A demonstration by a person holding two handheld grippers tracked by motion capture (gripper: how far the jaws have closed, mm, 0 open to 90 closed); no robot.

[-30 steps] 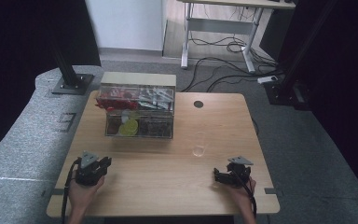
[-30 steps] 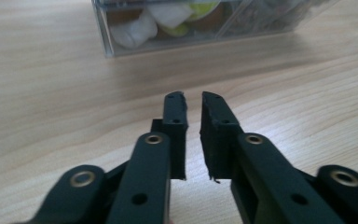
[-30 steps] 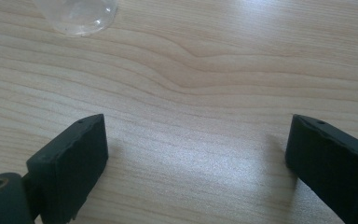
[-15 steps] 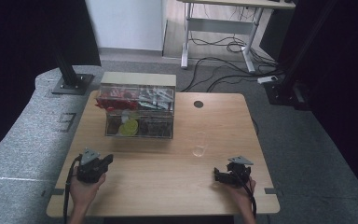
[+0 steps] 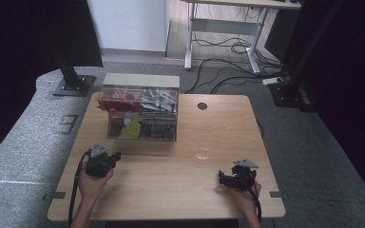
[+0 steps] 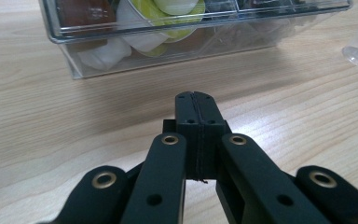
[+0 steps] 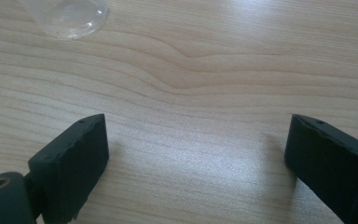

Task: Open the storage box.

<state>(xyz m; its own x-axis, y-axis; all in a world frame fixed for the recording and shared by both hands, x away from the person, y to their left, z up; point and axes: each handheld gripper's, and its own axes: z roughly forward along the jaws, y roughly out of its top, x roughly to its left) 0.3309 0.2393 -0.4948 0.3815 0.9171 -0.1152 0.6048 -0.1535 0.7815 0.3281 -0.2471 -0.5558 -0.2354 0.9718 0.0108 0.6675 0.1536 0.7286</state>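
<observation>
Left gripper (image 6: 196, 105) low over the counter (image 5: 171, 190), jaws pressed together on nothing, just short of the clear box (image 6: 177, 42). Right gripper (image 7: 196, 154) near the counter's front edge, jaws spread wide, empty; the clear cup (image 5: 202, 146) stands just ahead. To work the box, best open the left jaws before closing in. Box holds red, yellow-green, white and dark items in compartments; cup looks empty.

1. Left gripper (image 5: 100, 160): black body, grey three-cornered plate on top, black cable trailing back along the forearm.
2. Its links carry brass-coloured rivets & small screw holes.
3. Right gripper (image 5: 237, 176): same black build w/ grey plate; pads (image 7: 77, 158) are matt black blocks.
</observation>
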